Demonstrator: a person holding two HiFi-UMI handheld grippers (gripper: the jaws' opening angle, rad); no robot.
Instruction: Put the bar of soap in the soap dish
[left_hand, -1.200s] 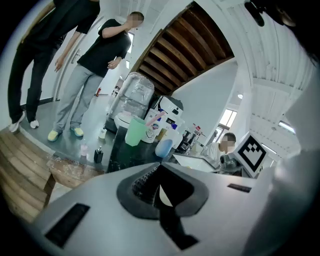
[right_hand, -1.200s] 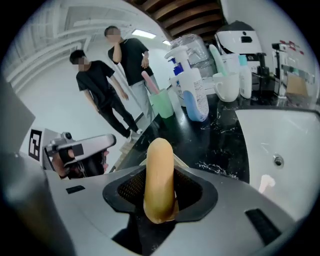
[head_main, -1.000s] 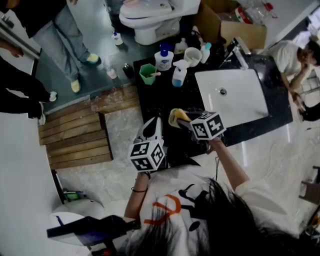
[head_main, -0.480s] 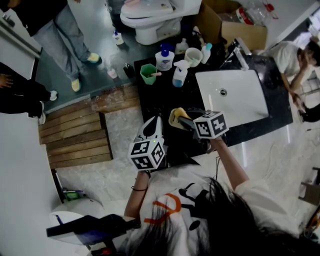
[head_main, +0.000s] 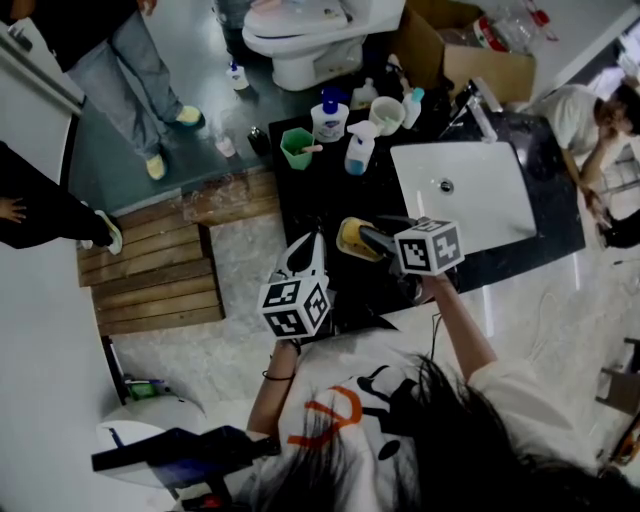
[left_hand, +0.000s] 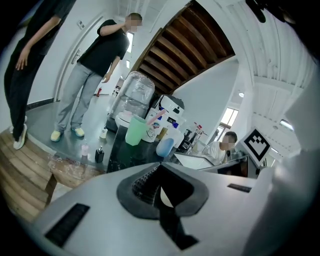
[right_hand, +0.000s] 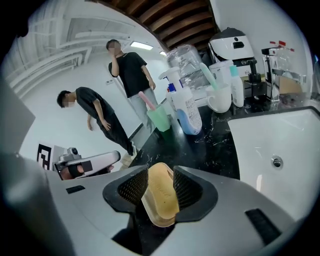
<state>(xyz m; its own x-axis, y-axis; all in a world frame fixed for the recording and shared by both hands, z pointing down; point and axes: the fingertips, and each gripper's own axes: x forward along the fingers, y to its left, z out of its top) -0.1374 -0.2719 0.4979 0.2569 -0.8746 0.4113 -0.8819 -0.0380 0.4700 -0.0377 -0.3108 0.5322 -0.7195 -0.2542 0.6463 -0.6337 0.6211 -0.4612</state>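
A yellow bar of soap (right_hand: 160, 192) stands on edge between the ribbed pads of my right gripper (right_hand: 161, 186), which is shut on it. In the head view the soap (head_main: 350, 238) hangs over the black counter (head_main: 330, 190), left of the white sink (head_main: 465, 195). My left gripper (head_main: 308, 252) sits lower left of it, near the counter's front left edge. Its jaws (left_hand: 159, 186) are shut with nothing held. I cannot make out a soap dish in any view.
At the counter's back stand a green cup (head_main: 296, 147), a pump bottle (head_main: 328, 115), a spray bottle (head_main: 358, 148) and a white mug (head_main: 385, 113). A toilet (head_main: 310, 35) and cardboard box (head_main: 460, 50) lie beyond. A wooden pallet (head_main: 150, 265) and standing people are at left.
My right gripper has drifted slightly right with the soap still in it. The left gripper has stayed put. A person at the left edge has shifted a foot.
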